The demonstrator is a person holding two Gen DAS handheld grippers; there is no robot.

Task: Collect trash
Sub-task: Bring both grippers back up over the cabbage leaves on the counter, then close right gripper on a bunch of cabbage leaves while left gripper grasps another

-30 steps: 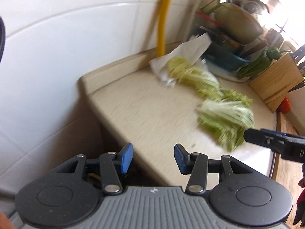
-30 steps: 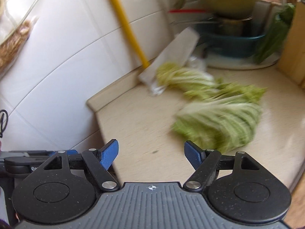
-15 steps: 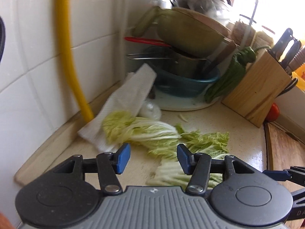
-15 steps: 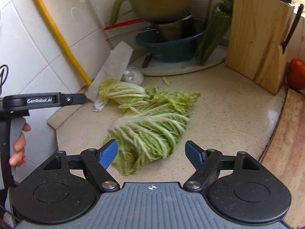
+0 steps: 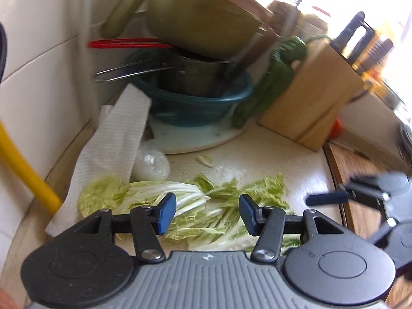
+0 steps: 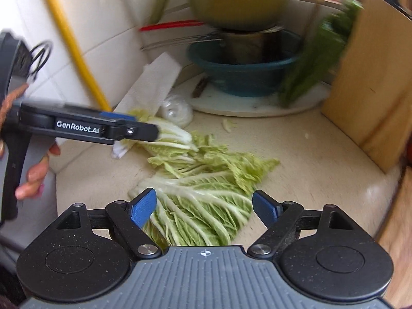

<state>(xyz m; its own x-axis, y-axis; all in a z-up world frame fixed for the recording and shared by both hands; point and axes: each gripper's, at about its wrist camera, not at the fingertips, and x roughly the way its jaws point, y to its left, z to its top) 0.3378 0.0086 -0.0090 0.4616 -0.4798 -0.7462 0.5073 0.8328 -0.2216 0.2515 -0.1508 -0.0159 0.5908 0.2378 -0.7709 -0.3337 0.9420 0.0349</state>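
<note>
Right wrist view: two grippers, left gripper (image 6: 144, 126) and right gripper (image 6: 204, 207), over cabbage leaves (image 6: 195, 180).

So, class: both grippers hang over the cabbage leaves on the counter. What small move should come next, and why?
Probably lower the right gripper onto the large cabbage leaf and close. Its jaws, which have just been opening, straddle the leaf with nothing pinched yet. The left gripper is also open, above the other leaves by the paper towel.

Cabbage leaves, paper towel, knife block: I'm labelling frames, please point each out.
cabbage leaves (image 6: 200, 206), right wrist view, ribbed near leaf.
paper towel (image 5: 116, 139), left wrist view, middle of sheet.
knife block (image 5: 309, 103), left wrist view, wooden front face.
</note>
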